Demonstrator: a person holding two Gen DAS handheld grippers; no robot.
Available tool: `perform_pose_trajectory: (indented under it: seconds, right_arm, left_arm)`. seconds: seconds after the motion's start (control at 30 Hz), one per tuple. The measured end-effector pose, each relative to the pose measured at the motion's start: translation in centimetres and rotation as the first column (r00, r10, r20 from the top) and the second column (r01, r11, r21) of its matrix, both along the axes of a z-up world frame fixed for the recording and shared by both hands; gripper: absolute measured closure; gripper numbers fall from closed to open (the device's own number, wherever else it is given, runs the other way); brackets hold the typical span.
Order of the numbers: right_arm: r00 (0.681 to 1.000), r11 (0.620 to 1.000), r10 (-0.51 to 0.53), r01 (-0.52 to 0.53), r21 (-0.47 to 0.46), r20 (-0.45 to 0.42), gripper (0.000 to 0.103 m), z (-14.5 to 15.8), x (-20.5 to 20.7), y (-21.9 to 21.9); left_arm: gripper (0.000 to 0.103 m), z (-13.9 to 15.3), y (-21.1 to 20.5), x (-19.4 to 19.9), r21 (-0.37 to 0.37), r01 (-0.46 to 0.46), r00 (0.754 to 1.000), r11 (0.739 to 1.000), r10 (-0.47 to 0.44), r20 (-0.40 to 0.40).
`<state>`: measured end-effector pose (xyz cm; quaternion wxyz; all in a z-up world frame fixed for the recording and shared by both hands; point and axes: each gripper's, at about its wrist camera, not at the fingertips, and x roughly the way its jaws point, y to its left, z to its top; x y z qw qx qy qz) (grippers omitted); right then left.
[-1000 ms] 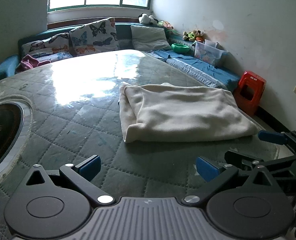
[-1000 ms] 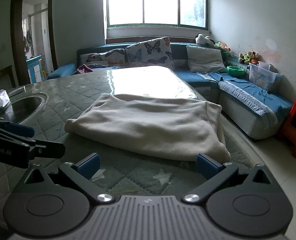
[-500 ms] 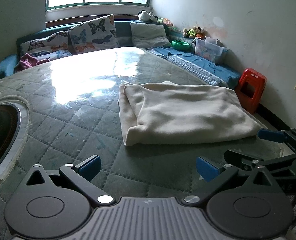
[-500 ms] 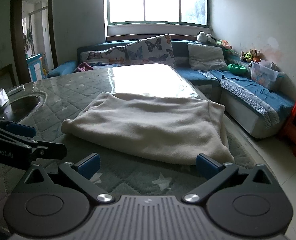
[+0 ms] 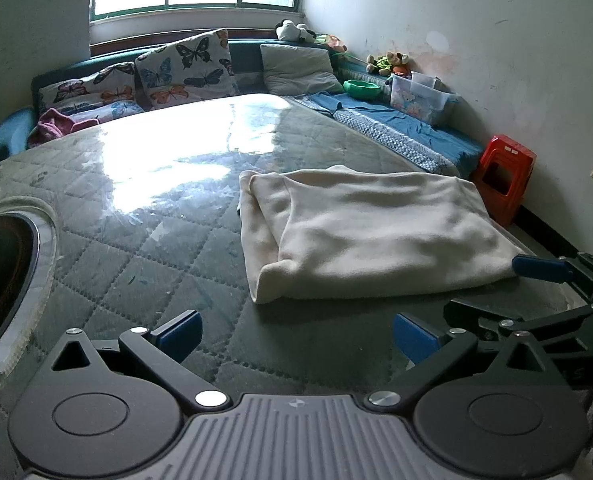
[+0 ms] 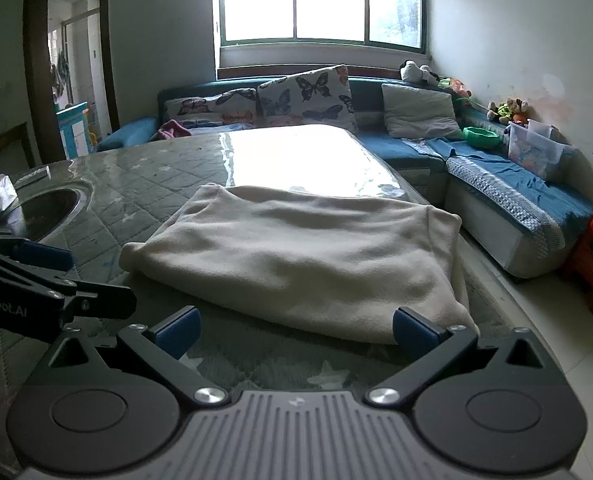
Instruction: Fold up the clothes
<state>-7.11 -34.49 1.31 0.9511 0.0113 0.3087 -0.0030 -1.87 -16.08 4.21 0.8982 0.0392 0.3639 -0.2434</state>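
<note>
— Right, where lies the cream fleece garment?
— Folded into a rough rectangle on the green quilted table under a glossy clear cover, toward the right edge, near the blue sofa bench. Touches neither tool.
— And the left gripper?
— Hovers low over the table, just short of the garment's near-left corner. Blue-padded fingers spread wide, holding nothing.
— The right gripper?
— Sits at the garment's near-right corner, likewise spread wide and empty; right pad just beside the fabric edge, cannot tell whether touching.
— Anything else around?
— Dark round recess set into the table at left, butterfly-print cushions under the bright window, red plastic stool by the wall.
</note>
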Motion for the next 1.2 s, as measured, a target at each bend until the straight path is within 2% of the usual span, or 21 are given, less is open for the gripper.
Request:
perform_pose_trajectory:
  seconds: [1.2]
  right_arm:
    - [0.999, 1.000, 0.028, -0.029, -0.013, -0.019, 0.000, -0.3, 2.0, -0.1]
  left_arm:
    - [0.000, 0.0, 0.0, 1.8, 0.011, -0.010, 1.000, 1.000, 0.010, -0.001]
